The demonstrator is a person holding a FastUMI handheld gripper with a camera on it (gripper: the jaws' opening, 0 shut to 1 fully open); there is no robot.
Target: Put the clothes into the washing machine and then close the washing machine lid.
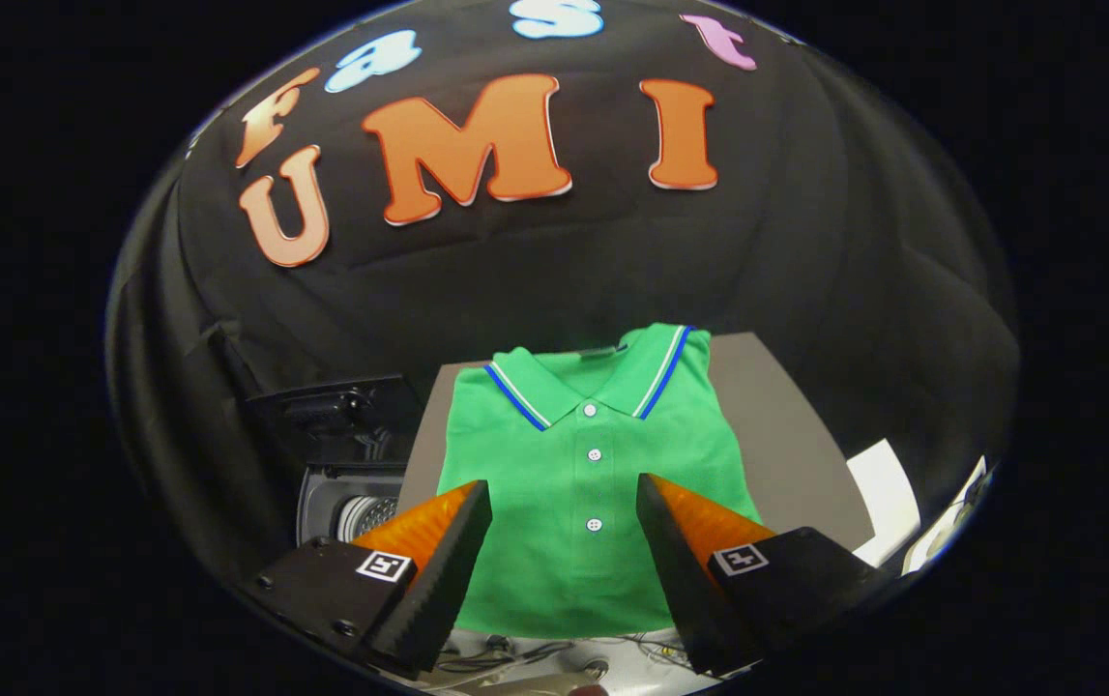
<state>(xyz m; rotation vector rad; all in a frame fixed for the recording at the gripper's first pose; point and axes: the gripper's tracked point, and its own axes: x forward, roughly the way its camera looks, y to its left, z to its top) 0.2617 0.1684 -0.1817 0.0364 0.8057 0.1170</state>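
Observation:
A folded green polo shirt (588, 464) with white and blue stripes on its collar lies flat on a grey table (776, 416). My gripper (564, 498) hovers above the shirt's lower half, open, with nothing between the fingers. The shirt's button placket runs down the gap between them. To the left of the table stands the washing machine (346, 483); its lid (332, 411) is raised and the perforated metal drum (367, 514) shows just beyond my left finger.
White sheets (888, 498) lie past the table's right edge. Cables and a pale surface (554, 657) sit below the shirt's near edge. Black cloth backs the booth behind the table.

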